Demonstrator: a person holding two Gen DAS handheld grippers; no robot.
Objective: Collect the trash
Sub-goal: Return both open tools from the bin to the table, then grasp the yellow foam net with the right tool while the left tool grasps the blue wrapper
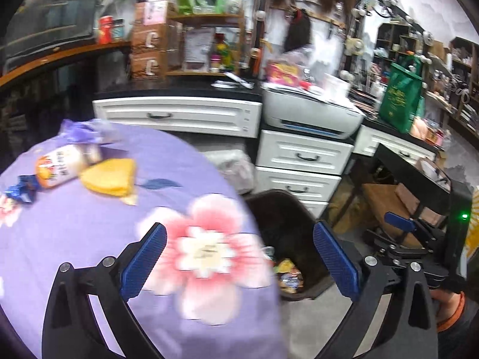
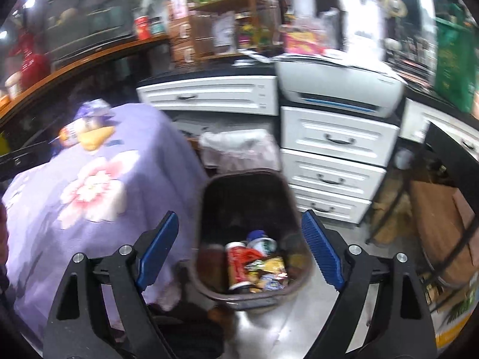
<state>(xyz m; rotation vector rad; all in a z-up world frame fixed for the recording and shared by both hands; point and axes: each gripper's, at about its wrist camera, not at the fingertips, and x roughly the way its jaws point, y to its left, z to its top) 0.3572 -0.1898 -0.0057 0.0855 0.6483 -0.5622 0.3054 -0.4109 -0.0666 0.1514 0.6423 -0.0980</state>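
Both of my grippers are empty, jaws spread wide with nothing between the blue ribbed pads.

My right gripper (image 2: 239,254) hangs directly over the dark brown plastic trash bin (image 2: 295,209) standing on the pale floor. Looking down past its fingers, I see the bin already holds a red can, a white and green cup and crumpled yellow wrappers.

My left gripper (image 1: 239,263) hangs over the near edge of the round table draped in a lilac cloth with pink flowers (image 1: 89,224). The same bin sits just beyond and to the right of its fingers, below the table edge.

The trash still to collect lies on the far side of the table, ahead and to the left of my left fingers: a yellow wedge-shaped wrapper (image 1: 109,178), a white and orange plastic bottle (image 1: 64,164) lying on its side and touching the wedge, a small blue foil wrapper (image 1: 21,190) at the bottle's near end, and a crumpled purple bag (image 1: 83,131) behind. The bottle's long axis runs slantwise, from near-left to far-right.

I judge my left hand the nearer to this cluster; the yellow wedge is the closest piece.
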